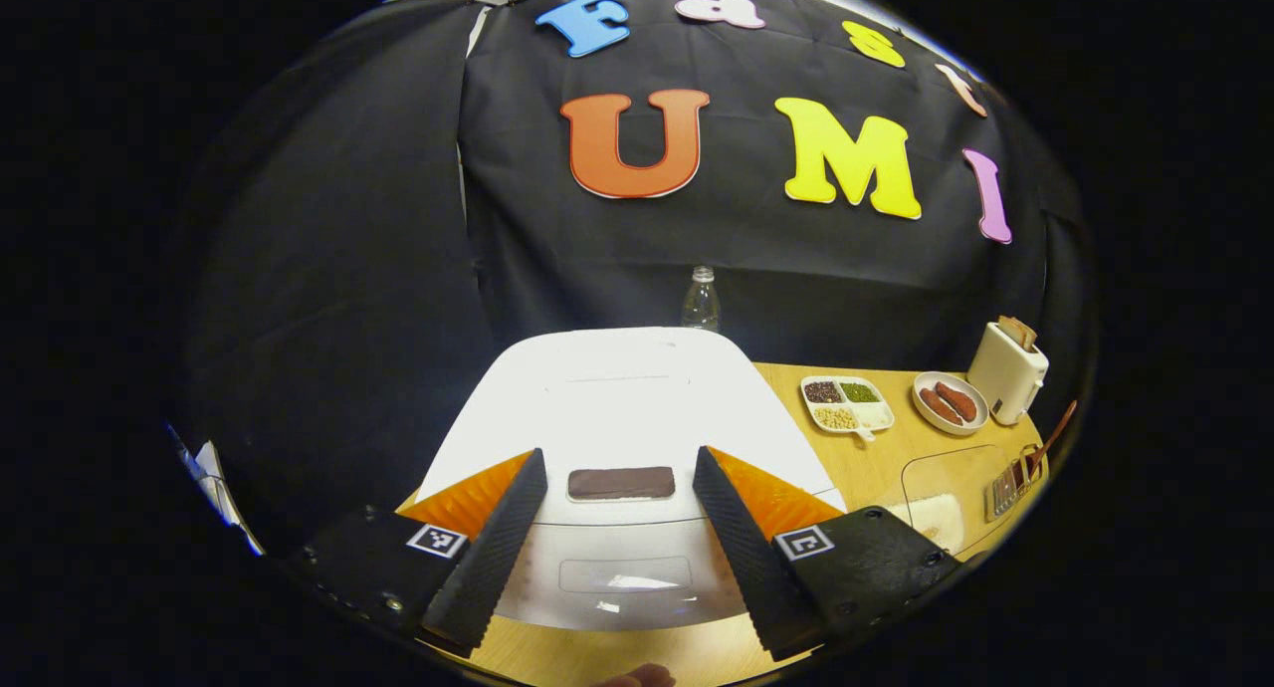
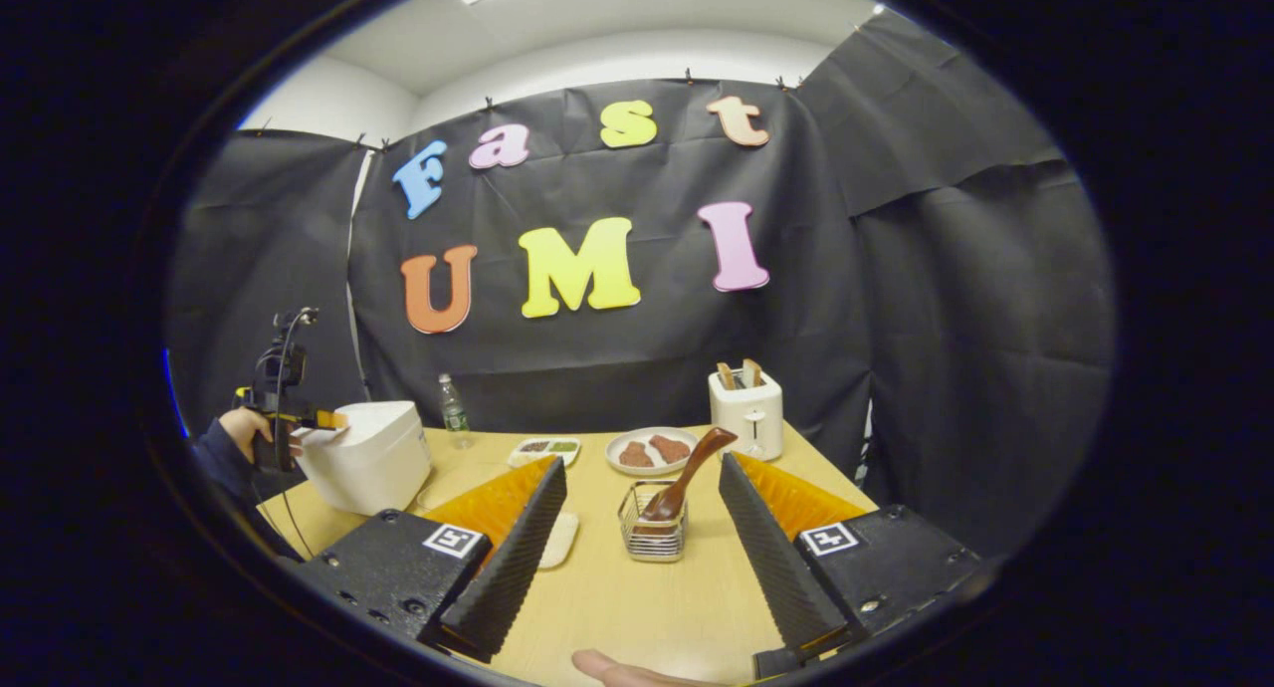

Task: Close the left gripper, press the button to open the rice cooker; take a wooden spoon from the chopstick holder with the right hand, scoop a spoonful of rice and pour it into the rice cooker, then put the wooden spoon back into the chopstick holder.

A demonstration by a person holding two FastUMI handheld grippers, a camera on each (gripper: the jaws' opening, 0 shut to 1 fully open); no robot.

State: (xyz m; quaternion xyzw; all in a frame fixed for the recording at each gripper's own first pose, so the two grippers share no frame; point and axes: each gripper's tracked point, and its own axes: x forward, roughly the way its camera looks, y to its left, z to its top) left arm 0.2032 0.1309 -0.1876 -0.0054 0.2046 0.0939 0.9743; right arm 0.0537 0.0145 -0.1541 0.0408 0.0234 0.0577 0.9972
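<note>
Tabletop point(image 2: 637, 597) of pale wood, black cloth walls; both tongs, left point(image 1: 619, 528) and right point(image 2: 637, 528), stand apart.

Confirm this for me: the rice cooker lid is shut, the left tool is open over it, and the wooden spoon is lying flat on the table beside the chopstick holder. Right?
Not quite. The wooden spoon is standing in the chopstick holder, handle leaning up to the right, as the right gripper view shows. The rest holds: the rice cooker lid is shut and the left tool is open over it.
</note>
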